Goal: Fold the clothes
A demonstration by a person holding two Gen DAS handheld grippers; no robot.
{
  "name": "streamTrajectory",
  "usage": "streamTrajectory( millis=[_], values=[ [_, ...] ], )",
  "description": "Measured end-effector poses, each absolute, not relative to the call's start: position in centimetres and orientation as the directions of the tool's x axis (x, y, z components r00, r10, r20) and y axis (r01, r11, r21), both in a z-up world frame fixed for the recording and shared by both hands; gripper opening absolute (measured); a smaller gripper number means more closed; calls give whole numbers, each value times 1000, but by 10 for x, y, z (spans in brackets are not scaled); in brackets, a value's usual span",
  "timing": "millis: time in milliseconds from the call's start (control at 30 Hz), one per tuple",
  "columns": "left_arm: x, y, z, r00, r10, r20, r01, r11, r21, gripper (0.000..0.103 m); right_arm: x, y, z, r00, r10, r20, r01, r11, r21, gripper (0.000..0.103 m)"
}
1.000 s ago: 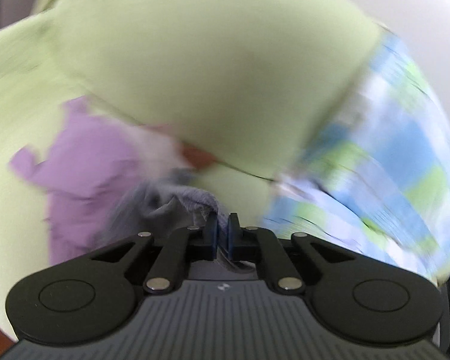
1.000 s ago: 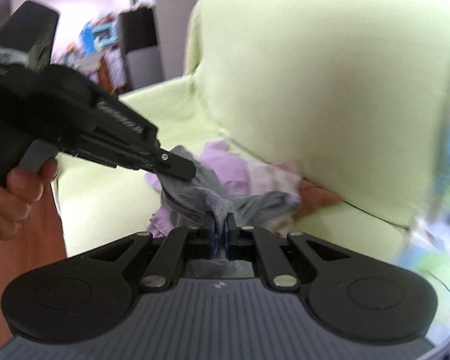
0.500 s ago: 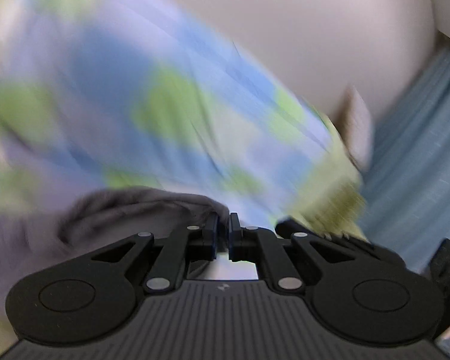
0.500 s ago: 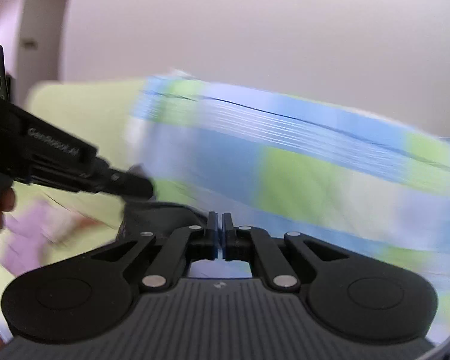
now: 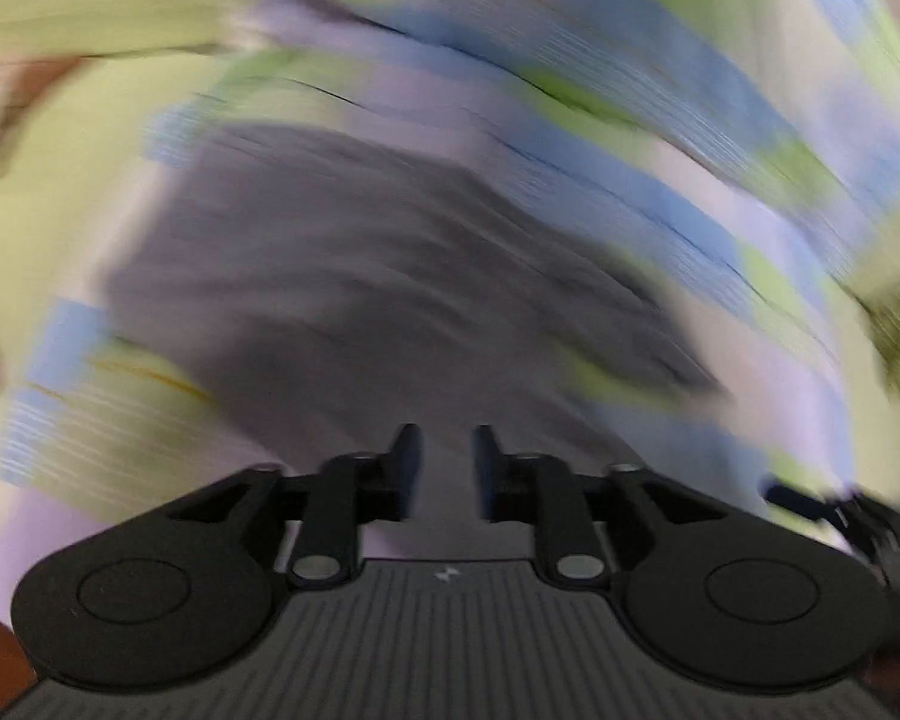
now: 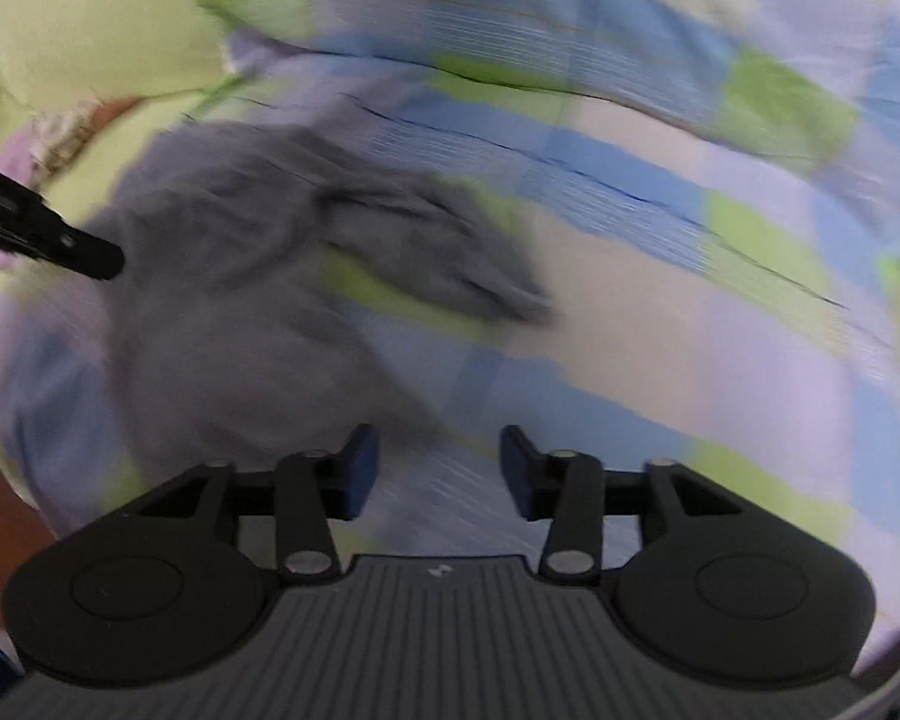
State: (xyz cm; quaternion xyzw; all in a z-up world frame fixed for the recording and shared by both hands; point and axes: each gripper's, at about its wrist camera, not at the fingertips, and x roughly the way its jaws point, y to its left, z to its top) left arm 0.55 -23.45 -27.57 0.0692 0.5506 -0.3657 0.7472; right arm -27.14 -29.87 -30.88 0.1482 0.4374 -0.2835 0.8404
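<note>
1. The left tool (image 5: 446, 462) has its fingers parted with a narrow gap and nothing between them; half a second ago they were pressed together on the grey cloth.
2. The right tool (image 6: 439, 468) stands open wider, its blue pads well apart and holding nothing; earlier it too was closed on the same cloth.
3. The grey garment (image 6: 258, 276) now lies loose and crumpled on the checked blanket (image 6: 660, 192), a spread of blue, green and pale squares. A second ago it hung between both tools above the sofa.
4. In the left wrist view the grey garment (image 5: 378, 276) fills the middle of the frame just beyond the fingertips, with the checked blanket (image 5: 660, 138) around it; heavy blur hides its folds and edges.
5. In the right wrist view the tip of the left tool (image 6: 84, 255) reaches in from the left edge, at or just beside the garment's left side; whether it touches cannot be told.
6. The light green sofa (image 6: 84, 30) shows at upper left, with a bit of lilac clothing (image 6: 15, 159) on its seat, beyond the blanket.
</note>
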Motion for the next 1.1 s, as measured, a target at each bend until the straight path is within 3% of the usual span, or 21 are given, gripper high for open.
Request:
streamTrajectory(
  millis=[33, 267, 500, 533, 567, 600, 633, 733, 833, 933, 1000, 1033, 1100],
  values=[
    [16, -230, -278, 151, -464, -873, 591, 750, -296, 51, -258, -299, -311, 481, -327, -813, 583, 812, 18, 67],
    [100, -187, -332, 170, -390, -905, 202, 913, -355, 53, -162, -299, -364, 466, -159, -870, 423, 904, 61, 68],
    [129, -163, -395, 83, -491, -867, -59, 866, -496, 51, -98, -321, -358, 539, -113, -835, 326, 942, 83, 71],
    [131, -160, -401, 79, -506, -859, -79, 856, -511, 44, -91, -326, -357, 546, -113, -830, 320, 944, 82, 71],
    [132, -157, -408, 75, -521, -850, -99, 844, -526, 15, -78, -333, -355, 559, -115, -821, 311, 947, 80, 72],
    [127, -150, -401, 104, -538, -837, -88, 833, -546, 3, -71, -337, -355, 565, -114, -817, 306, 949, 79, 72],
    [122, -142, -393, 134, -554, -822, -75, 821, -565, 1, -61, -343, -353, 576, -114, -809, 299, 951, 78, 72],
    [103, -118, -365, 211, -589, -780, -25, 795, -607, 0, -31, -359, -342, 619, -97, -779, 258, 962, 86, 72],
    [75, -108, -342, 215, -525, -824, 76, 850, -522, 0, 3, -368, -341, 638, -49, -769, 202, 973, 106, 72],
    [61, -100, -350, 165, -488, -857, 82, 873, -481, 0, 34, -373, -345, 629, 16, -777, 132, 983, 127, 70],
    [56, -95, -354, 158, -489, -858, 69, 872, -484, 0, 57, -374, -353, 612, 60, -789, 67, 990, 127, 58],
    [57, -95, -356, 162, -488, -857, 68, 872, -484, 0, 69, -372, -357, 602, 80, -795, 24, 993, 118, 42],
    [58, -93, -359, 163, -489, -857, 48, 872, -488, 0, 88, -368, -365, 589, 97, -802, -34, 995, 95, 40]
  ],
)
